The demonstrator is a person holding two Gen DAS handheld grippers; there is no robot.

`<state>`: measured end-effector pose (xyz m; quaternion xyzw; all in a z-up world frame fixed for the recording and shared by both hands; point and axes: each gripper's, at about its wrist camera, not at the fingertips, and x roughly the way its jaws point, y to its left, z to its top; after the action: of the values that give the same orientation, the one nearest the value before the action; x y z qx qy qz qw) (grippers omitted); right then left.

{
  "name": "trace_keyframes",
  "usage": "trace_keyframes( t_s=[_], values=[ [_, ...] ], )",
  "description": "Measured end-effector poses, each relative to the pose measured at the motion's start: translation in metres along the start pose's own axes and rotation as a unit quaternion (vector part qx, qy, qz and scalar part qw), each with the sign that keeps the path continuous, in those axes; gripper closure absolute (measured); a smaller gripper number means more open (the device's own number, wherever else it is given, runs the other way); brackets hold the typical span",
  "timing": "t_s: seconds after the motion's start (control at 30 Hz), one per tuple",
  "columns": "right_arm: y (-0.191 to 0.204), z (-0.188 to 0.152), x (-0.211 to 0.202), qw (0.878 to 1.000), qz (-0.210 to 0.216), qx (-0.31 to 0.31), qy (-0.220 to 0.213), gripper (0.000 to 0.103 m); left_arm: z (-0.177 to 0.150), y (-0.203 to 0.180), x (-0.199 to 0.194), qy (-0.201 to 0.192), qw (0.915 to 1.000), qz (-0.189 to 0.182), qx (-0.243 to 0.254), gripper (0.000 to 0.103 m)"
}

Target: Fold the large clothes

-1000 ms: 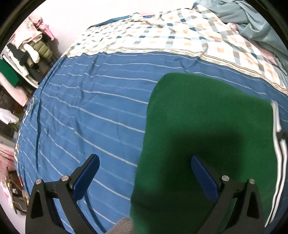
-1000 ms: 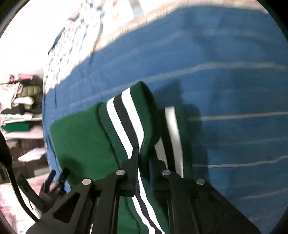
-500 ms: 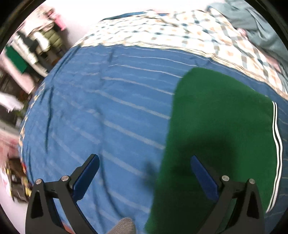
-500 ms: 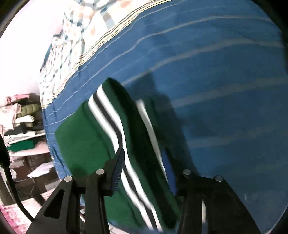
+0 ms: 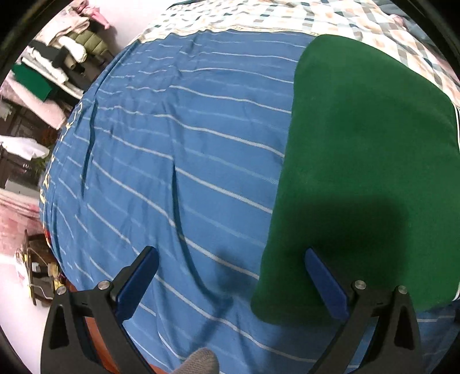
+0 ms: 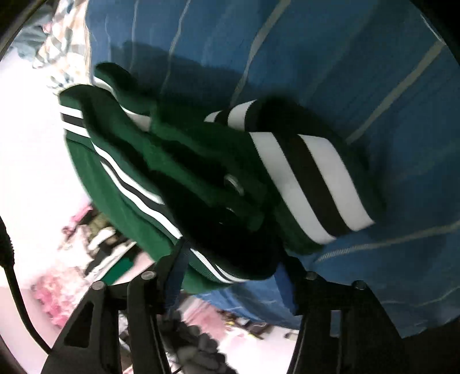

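Note:
A folded green garment point(image 5: 371, 161) with white and black striped trim lies flat on the blue striped bedspread point(image 5: 178, 161) at the right of the left wrist view. My left gripper point(image 5: 231, 283) is open and empty, its right finger over the garment's near left corner. In the right wrist view the garment's layered edge point(image 6: 201, 184) with striped cuffs point(image 6: 310, 184) fills the middle. My right gripper point(image 6: 233, 276) is open, with the garment's striped edge lying between its fingers.
A checked quilt point(image 5: 258, 17) lies at the far end of the bed. Stacks of clothes on shelves point(image 5: 54, 66) stand beyond the bed's left edge. The floor with clutter point(image 5: 31, 276) shows at the lower left.
My right gripper has opened from shut on the striped edge and moved in close to the garment's layered side. My left gripper has shifted left, so the garment sits further right.

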<state>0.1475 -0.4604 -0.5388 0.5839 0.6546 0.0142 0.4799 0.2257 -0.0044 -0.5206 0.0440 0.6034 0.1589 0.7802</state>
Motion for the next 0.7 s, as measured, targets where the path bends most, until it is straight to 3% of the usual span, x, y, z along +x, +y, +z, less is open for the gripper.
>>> trace_keyframes(
  t_s=[0.07, 0.2, 0.23, 0.3, 0.4, 0.47, 0.53, 0.63, 0.67, 0.7],
  values=[
    [0.020, -0.016, -0.015, 0.998, -0.042, -0.043, -0.035, 0.094, -0.003, -0.001, -0.001, -0.005, 0.9999, 0.002, 0.009, 0.000],
    [0.041, -0.034, -0.037, 0.987, -0.099, -0.085, -0.089, 0.096, -0.004, -0.001, -0.005, 0.000, 0.9998, -0.016, 0.007, 0.000],
    [0.037, -0.030, -0.036, 0.985, -0.119, -0.088, -0.085, 0.096, -0.004, 0.002, -0.007, 0.004, 0.9998, -0.021, -0.002, 0.000],
    [0.031, -0.014, -0.016, 0.984, -0.153, -0.087, -0.029, 0.095, -0.005, 0.018, -0.015, 0.008, 0.9988, -0.020, -0.043, 0.000],
    [0.047, -0.007, -0.018, 0.981, -0.162, -0.102, 0.005, 0.083, -0.017, 0.064, -0.029, 0.014, 0.9895, -0.021, -0.142, 0.000],
    [0.077, -0.006, -0.032, 0.967, -0.199, -0.156, -0.009, 0.070, -0.033, 0.091, -0.028, 0.033, 0.9770, -0.035, -0.208, 0.000],
    [0.114, -0.012, -0.040, 0.950, -0.224, -0.217, -0.021, 0.061, -0.052, 0.108, -0.018, 0.064, 0.9585, -0.076, -0.267, 0.000],
    [0.165, -0.021, -0.033, 0.917, -0.260, -0.302, -0.019, 0.051, -0.071, 0.107, 0.002, 0.102, 0.9271, -0.153, -0.326, 0.000],
    [0.184, -0.023, -0.025, 0.907, -0.266, -0.327, -0.015, 0.046, -0.074, 0.102, 0.008, 0.107, 0.9122, -0.184, -0.350, 0.000],
    [0.204, -0.025, -0.015, 0.895, -0.271, -0.354, -0.010, 0.045, -0.074, 0.098, 0.010, 0.103, 0.9031, -0.206, -0.363, 0.000]
  ],
)
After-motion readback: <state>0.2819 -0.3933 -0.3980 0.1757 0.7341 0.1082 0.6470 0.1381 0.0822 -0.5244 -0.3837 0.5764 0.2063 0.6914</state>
